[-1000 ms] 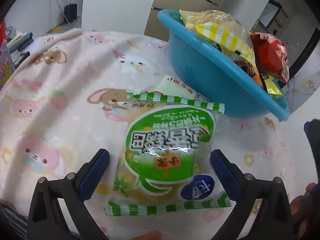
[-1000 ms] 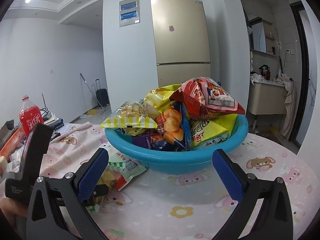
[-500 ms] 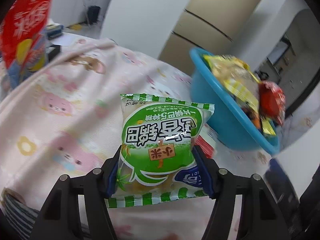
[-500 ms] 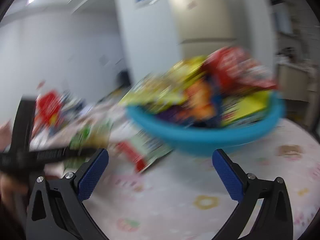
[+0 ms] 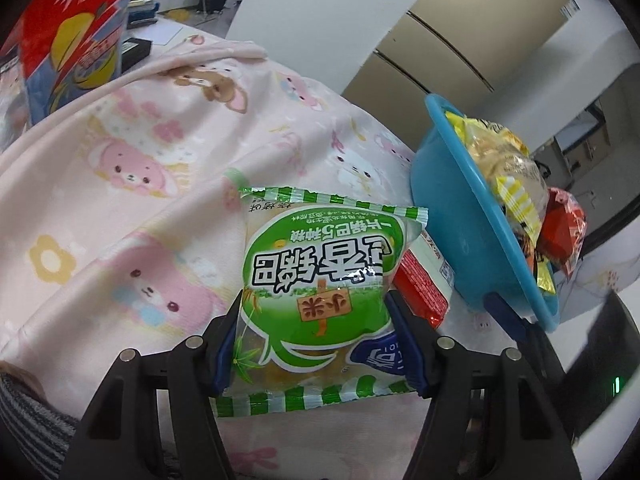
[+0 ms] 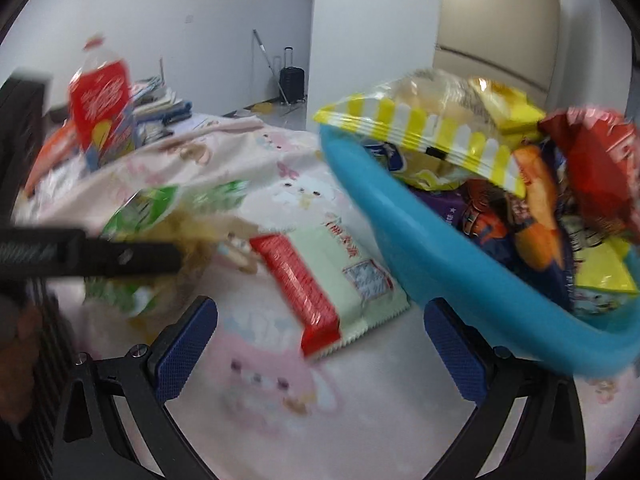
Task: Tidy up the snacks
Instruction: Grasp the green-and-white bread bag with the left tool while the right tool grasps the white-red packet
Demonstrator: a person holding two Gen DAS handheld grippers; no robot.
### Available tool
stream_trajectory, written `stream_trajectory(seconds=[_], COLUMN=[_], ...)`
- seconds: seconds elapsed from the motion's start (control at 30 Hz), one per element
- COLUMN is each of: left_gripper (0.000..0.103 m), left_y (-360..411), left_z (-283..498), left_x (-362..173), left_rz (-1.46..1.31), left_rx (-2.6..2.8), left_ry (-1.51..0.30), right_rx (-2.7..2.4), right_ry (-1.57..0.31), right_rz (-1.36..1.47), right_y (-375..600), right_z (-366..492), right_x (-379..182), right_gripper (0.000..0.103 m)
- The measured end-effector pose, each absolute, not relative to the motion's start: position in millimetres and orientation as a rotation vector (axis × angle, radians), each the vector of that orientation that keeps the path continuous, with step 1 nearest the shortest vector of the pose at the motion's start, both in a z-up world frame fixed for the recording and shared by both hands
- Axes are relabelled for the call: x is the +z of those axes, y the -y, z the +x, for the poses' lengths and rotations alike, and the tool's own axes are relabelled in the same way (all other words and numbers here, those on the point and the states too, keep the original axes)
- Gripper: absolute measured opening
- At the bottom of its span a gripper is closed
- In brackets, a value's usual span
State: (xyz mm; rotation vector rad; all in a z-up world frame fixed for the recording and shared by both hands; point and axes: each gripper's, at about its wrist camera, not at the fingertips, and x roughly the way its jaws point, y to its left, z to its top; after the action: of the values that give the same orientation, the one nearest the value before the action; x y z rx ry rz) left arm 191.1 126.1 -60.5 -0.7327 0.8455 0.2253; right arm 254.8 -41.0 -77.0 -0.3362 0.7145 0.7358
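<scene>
My left gripper (image 5: 318, 344) is shut on a green and white snack bag (image 5: 320, 280) and holds it above the pink cartoon tablecloth (image 5: 140, 184). The bag shows blurred in the right wrist view (image 6: 148, 216). A pale green and red packet (image 6: 328, 276) lies flat on the cloth beside a blue bowl (image 6: 432, 264) heaped with several snack bags; the bowl (image 5: 460, 216) is to the right in the left wrist view. My right gripper (image 6: 320, 348) is open and empty, just in front of the flat packet.
A red soda bottle (image 6: 100, 96) stands at the far left of the table, close to my left gripper (image 5: 76, 24). Books and clutter (image 6: 160, 108) lie behind it. A fridge (image 5: 460, 32) stands beyond the table.
My left gripper closed on the green bag and lifted it off the cloth. My right gripper swung left and down toward the flat packet.
</scene>
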Motion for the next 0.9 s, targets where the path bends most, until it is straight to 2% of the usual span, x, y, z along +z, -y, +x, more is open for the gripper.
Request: stream_trajectory(seconds=[0.1,0.3,0.33,0.43,0.57,0.7,0.77,0.83,0.9], left_gripper=[0.067,0.067,0.067,0.067,0.067,0.067,0.067,0.067,0.067], left_y=[-128,-131,-135,-151,-179,-190,-189,-186,-184], left_z=[189,186,184,174,156,149,151,153,154], left_x=[-61,-61,-61,-62,-60,-61,-62,-62,-60], left_rz=[-0.744,-0.767,-0.782,-0.865,-0.962,-0.993,-1.007,-1.004,-1.004], left_rx=[0.226,0.242,0.24,0.218,0.251,0.278,0.26,0.239,0.227], left_ry=[-0.846,-0.841,-0.842,-0.832,-0.776,-0.776,-0.781,-0.787,-0.789], right_rx=[0.759,0.704,0.713,0.804,0.982,0.96,0.947,0.956,0.905], right_ry=[-0.801,-0.886,-0.894,-0.868,-0.852,-0.735,-0.716,-0.783,-0.842], right_rz=[-0.29,-0.389,-0.389,-0.379,-0.43,-0.476,-0.419,-0.384,-0.448], right_y=[37,11,8,10,12,11,7,-9,-26], right_z=[274,285,286,276,246,229,240,255,265], right_x=[-85,-103,-104,-101,-96,-75,-66,-73,-88], right_gripper=[0.103,0.103,0.1,0.07,0.058,0.062,0.08,0.091,0.094])
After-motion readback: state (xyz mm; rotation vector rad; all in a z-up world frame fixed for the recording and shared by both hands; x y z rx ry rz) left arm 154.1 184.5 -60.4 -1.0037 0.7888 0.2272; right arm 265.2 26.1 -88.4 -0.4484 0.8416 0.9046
